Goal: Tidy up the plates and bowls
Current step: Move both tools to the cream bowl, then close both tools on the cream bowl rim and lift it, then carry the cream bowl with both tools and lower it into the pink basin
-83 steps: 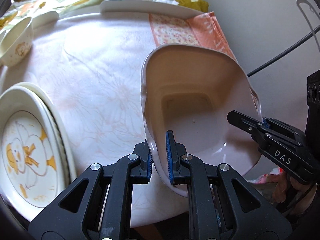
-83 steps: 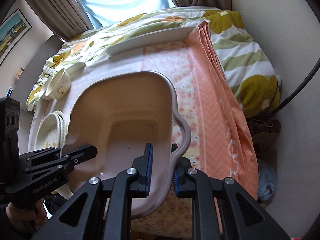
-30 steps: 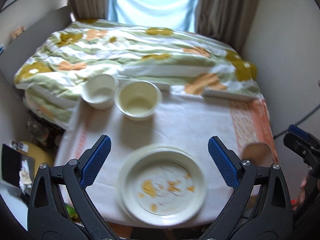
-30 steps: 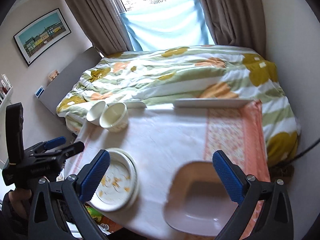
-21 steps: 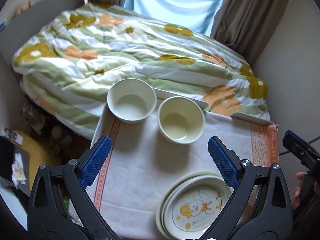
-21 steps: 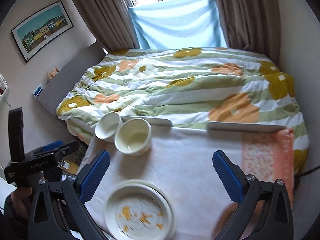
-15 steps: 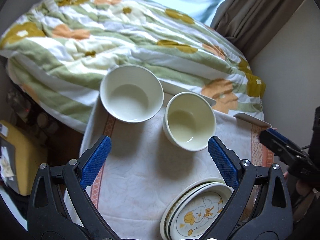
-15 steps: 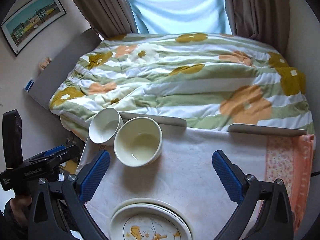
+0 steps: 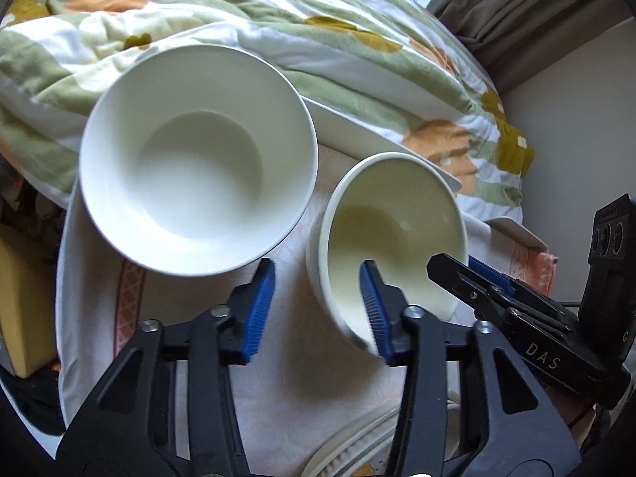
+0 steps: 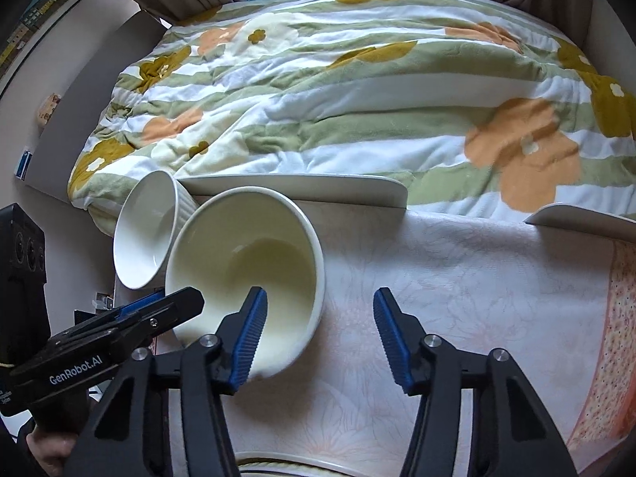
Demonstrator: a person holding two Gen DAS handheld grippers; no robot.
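Left wrist view: left gripper open, straddling near rim of cream bowl; white bowl just beside it on tabletop. Right gripper open astride the opposite rim. Bowls unstacked; plate stack looks done.

"DAS" is printed on the right gripper — "GenRobot.AI" on the left gripper.

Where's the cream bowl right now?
The cream bowl sits on the table's far left, beside the white bowl and near the bed. Both open grippers straddle its rim.
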